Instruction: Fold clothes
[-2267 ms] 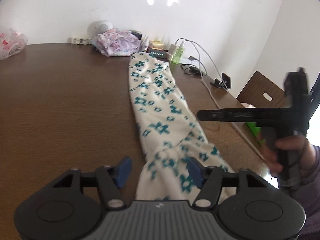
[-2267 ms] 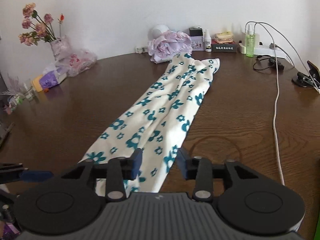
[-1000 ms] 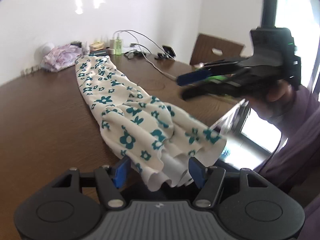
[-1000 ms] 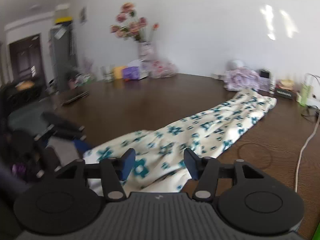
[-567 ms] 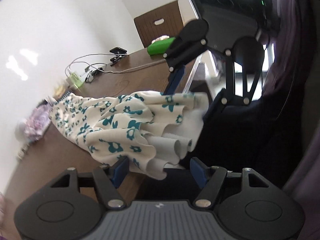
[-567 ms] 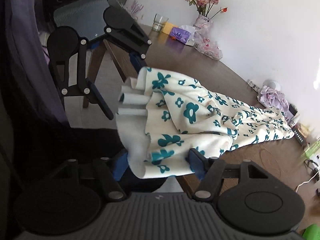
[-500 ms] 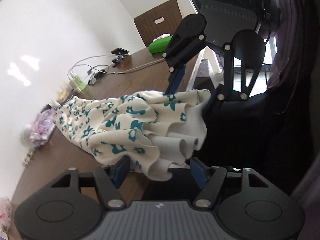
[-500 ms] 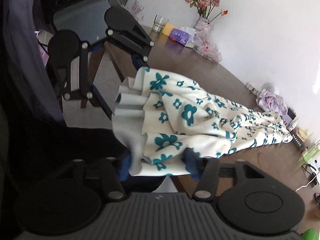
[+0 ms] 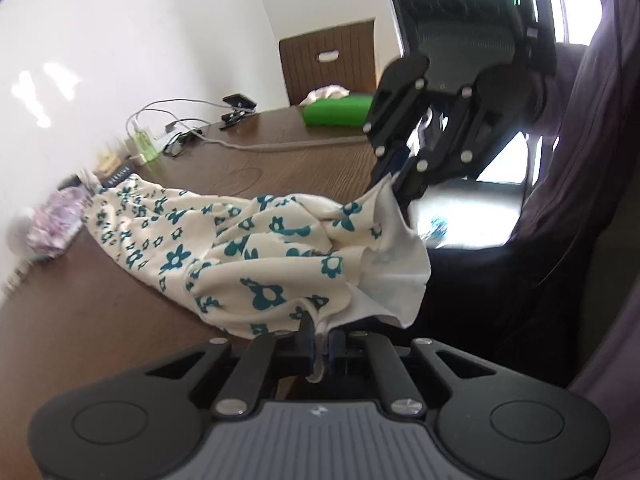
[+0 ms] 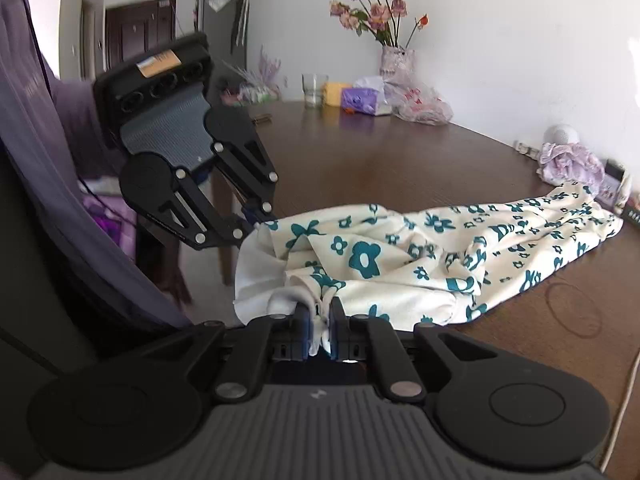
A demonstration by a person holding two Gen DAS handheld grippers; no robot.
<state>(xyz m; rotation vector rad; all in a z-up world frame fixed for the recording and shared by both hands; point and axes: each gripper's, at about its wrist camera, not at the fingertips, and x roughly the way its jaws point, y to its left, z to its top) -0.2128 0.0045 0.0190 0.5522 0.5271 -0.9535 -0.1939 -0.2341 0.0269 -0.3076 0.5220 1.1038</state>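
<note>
Apparently both the left gripper (image 9: 319,346) and right gripper (image 10: 320,330) pinch the garment's (image 10: 440,264) bunched, partly hidden hem

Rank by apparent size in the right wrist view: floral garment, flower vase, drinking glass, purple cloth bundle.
1. floral garment, by far the largest.
2. flower vase, counting its blooms.
3. purple cloth bundle.
4. drinking glass, smallest.
The garment lies nearest the camera, which inflates it; vase against bundle is unsure, as they stand at different depths.
</note>
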